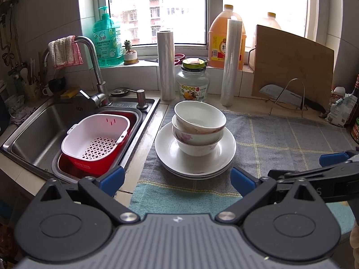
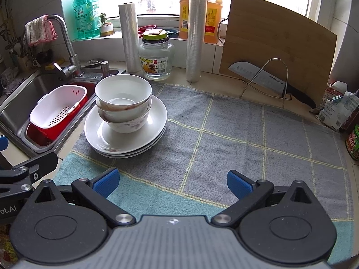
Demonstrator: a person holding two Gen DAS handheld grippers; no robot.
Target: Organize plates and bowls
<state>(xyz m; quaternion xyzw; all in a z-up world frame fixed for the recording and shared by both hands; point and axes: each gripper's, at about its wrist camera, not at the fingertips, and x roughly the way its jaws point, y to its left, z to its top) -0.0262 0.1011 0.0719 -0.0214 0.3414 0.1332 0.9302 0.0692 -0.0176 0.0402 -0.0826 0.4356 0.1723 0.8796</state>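
Three nested bowls (image 1: 198, 127) stand on stacked plates (image 1: 195, 157) at the towel's (image 2: 224, 134) left edge, beside the sink (image 1: 40, 121). The left gripper (image 1: 177, 179) hovers just short of the stack, jaws wide and empty, the plates straight ahead between them. The right gripper (image 2: 172, 182), equally wide and empty, hangs over bare towel; the stack lies far-left of it. A jar (image 1: 193, 80) and two film rolls (image 1: 166, 65) stand behind.

Three white ceramic bowls (image 1: 198, 127) are nested on stacked white round plates (image 1: 195, 157), set on a grey checked cloth (image 1: 280, 139). The left gripper (image 1: 177, 179) is held before them, its blue-padded jaws spread wide and empty.
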